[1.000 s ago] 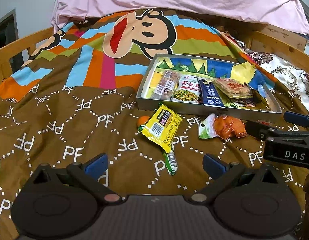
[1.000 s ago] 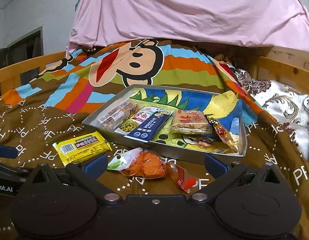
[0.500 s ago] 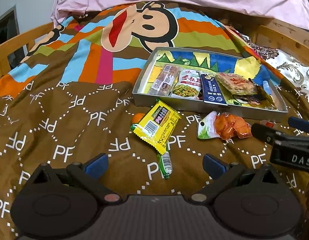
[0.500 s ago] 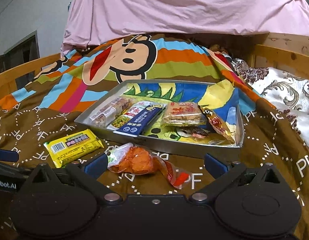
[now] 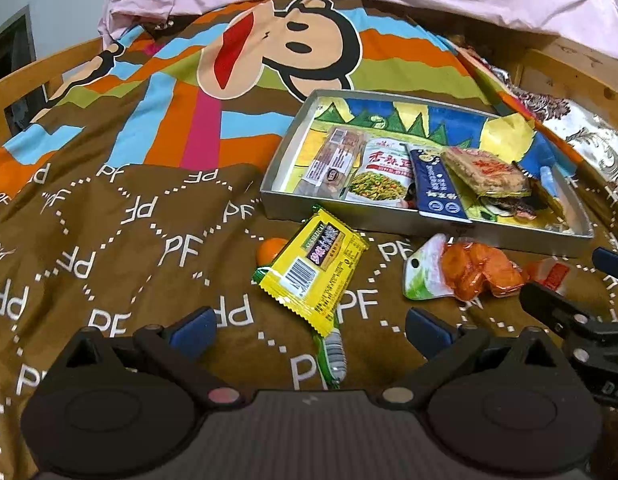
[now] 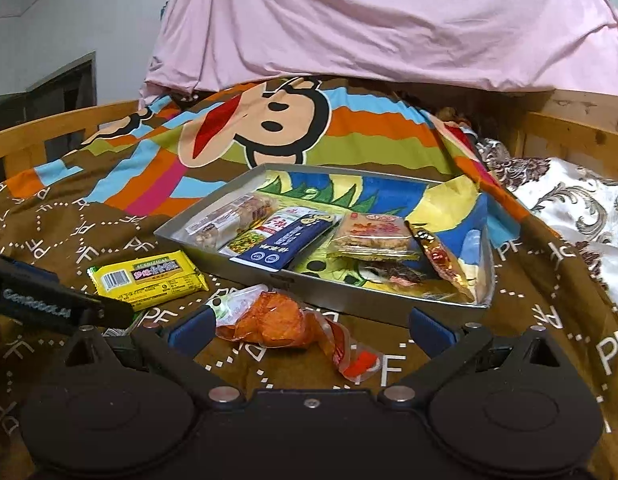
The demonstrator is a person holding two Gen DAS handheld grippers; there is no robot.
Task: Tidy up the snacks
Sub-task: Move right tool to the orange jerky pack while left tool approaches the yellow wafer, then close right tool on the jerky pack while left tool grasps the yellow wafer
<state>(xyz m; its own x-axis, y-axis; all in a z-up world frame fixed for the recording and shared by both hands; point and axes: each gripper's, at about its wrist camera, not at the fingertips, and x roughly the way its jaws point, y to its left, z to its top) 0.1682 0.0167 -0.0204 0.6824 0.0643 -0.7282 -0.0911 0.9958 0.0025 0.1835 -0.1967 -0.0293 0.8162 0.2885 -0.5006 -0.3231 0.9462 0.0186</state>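
Observation:
A metal tray (image 5: pixel 389 224) (image 6: pixel 373 300) on the bed holds several snack packs side by side. In front of it on the brown quilt lie a yellow snack pack (image 5: pixel 313 268) (image 6: pixel 149 280), an orange snack bag (image 5: pixel 469 270) (image 6: pixel 277 316), a thin green-and-white stick pack (image 5: pixel 333 354) and a small orange item (image 5: pixel 269 249) half under the yellow pack. My left gripper (image 5: pixel 311 330) is open, just short of the yellow pack. My right gripper (image 6: pixel 311 326) is open, its fingers either side of the orange bag, not touching it.
Wooden bed rails (image 6: pixel 49 132) run along the left and at the back right (image 6: pixel 569 128). A pink sheet (image 6: pixel 389 20) hangs behind the quilt. A patterned white cushion (image 6: pixel 581 204) lies right of the tray. In the left wrist view the right gripper's body (image 5: pixel 581 328) shows at the right edge.
Both grippers have moved forward and lower toward the loose snacks. The right gripper's fingers now flank the orange bag. Nothing has been taken hold of.

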